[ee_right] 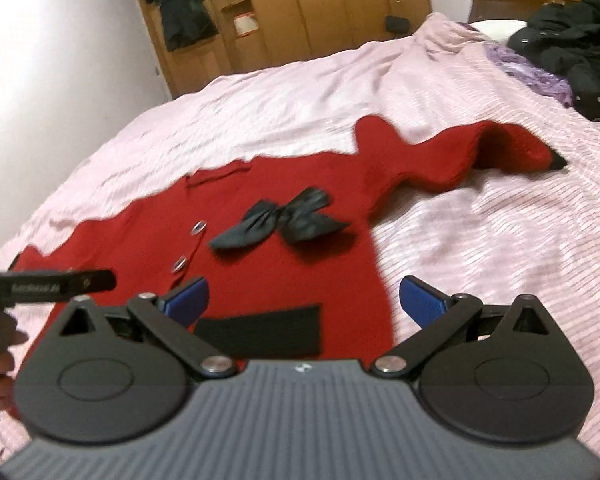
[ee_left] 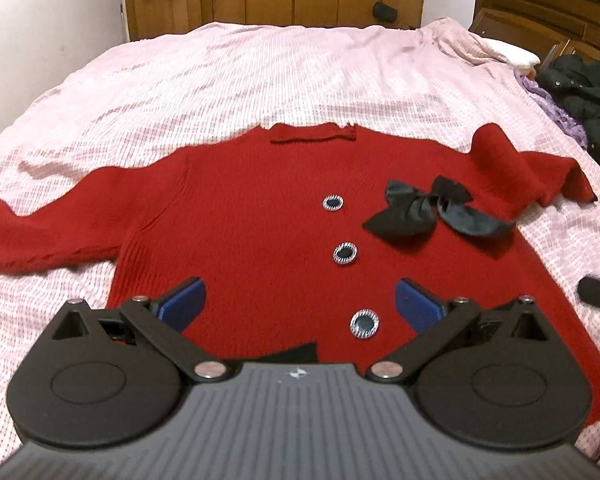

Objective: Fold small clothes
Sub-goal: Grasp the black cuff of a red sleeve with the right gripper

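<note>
1. Two sleeves flank the red knitted sweater (ee_left: 236, 216), which lies flat, front up, on the pink checked bedspread (ee_left: 220, 80). Its left sleeve (ee_left: 40, 236) runs off the frame at 9 o'clock in the left wrist view, so the cuff is cut off.
2. Three round buttons (ee_left: 345, 254) line the middle; the left gripper's housing covers the hem, and only a black patch (ee_left: 296, 354) peeks out at 6 o'clock.
3. The left gripper (ee_left: 300, 304) hangs over the lower front with its blue fingers (ee_left: 182, 304) spread wide, holding nothing.
4. A black bow (ee_left: 432, 210) sits at 2 o'clock from the buttons.
5. The other sleeve (ee_left: 540, 176) is bunched and humped at 2 o'clock.
6. The right gripper (ee_right: 304, 304) is released too, jaws apart above the sweater's right edge; that view is blurred.
7. A dark coat (ee_left: 584, 96) is cut off at 3 o'clock.
</note>
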`<control>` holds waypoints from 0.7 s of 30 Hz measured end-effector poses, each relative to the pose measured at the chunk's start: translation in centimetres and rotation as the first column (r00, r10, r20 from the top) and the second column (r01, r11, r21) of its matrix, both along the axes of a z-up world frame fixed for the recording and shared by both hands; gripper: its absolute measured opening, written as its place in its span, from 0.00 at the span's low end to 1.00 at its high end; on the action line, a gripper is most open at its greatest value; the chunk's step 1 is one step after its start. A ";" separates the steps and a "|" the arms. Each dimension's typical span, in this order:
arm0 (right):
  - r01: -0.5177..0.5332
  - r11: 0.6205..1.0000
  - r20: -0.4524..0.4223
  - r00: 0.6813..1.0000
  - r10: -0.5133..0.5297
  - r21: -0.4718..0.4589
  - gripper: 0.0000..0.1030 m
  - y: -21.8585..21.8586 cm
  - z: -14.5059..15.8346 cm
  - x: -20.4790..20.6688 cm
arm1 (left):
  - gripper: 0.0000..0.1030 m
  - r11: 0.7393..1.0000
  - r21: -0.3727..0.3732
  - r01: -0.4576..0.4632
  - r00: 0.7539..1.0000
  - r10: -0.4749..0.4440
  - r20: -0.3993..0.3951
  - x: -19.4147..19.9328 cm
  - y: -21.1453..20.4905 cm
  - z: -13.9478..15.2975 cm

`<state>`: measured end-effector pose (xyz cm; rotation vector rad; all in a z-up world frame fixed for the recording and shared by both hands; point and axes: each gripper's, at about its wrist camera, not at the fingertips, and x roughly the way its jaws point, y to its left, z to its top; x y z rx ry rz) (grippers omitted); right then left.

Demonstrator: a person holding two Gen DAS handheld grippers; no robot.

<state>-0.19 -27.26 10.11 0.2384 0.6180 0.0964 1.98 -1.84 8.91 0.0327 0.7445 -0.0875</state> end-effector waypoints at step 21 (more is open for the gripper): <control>0.472 0.791 -0.164 0.880 -0.445 0.389 1.00 -21.5 -4.7 14.1 | 1.00 0.999 0.016 -0.040 0.996 0.041 -0.081 5.0 -3.1 -3.3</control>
